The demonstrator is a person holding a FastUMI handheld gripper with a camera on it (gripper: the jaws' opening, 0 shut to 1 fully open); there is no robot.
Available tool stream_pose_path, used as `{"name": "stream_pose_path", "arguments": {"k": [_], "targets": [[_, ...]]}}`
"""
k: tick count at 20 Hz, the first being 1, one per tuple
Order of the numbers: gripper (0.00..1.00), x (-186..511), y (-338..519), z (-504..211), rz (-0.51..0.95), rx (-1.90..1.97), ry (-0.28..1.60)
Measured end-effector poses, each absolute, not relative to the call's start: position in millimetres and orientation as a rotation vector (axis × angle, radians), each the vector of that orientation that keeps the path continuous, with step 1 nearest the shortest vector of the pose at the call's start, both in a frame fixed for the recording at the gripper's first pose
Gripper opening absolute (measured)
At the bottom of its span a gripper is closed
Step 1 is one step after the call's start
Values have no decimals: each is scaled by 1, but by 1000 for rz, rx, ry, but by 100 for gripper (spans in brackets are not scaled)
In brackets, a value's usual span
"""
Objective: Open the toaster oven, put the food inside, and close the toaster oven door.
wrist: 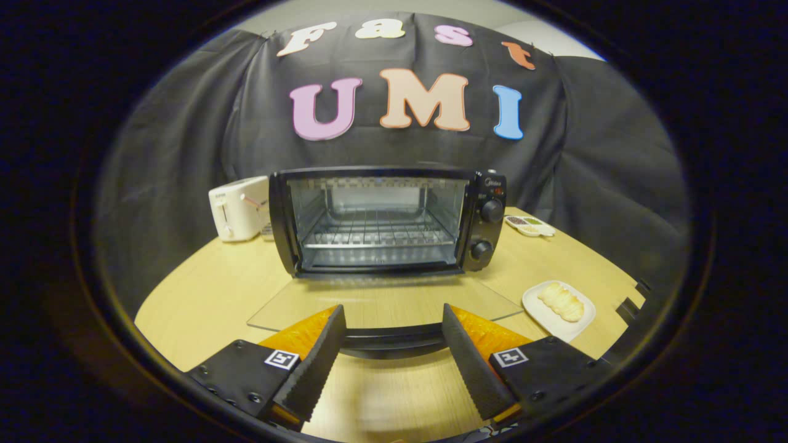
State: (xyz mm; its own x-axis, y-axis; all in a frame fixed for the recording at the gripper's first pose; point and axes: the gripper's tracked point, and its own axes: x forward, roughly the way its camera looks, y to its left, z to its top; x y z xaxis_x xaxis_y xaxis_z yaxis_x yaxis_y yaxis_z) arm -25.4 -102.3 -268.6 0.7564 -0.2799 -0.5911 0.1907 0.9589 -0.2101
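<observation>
Black toaster oven (381, 221) with glass door (381, 301): mid wooden tabletop (203, 307), door already down flat, dark curved handle (391, 341) between tongs (391, 354). Tongs apart, gripping nothing. Food: pale ridged pastry (561, 301) on white square plate (572, 326), beside right finger, untouched. Judgement: pastry light, soft, crushable; pinch across middle, gentle squeeze. Wire rack (375, 237) inside bare. Hard to tell: exact food type, whether handle touches fingers. White toaster (237, 209) left of oven, small divided dish (529, 226) right; contents unclear.
</observation>
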Motion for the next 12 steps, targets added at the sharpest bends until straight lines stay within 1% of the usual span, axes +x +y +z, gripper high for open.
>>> {"name": "stream_pose_path", "arguments": {"k": [3,5,12], "targets": [[99,-39,-110,-277,-248,-193,733],[99,-34,-108,-277,-244,-166,705],[99,-29,-109,-274,-254,-146,696]]}}
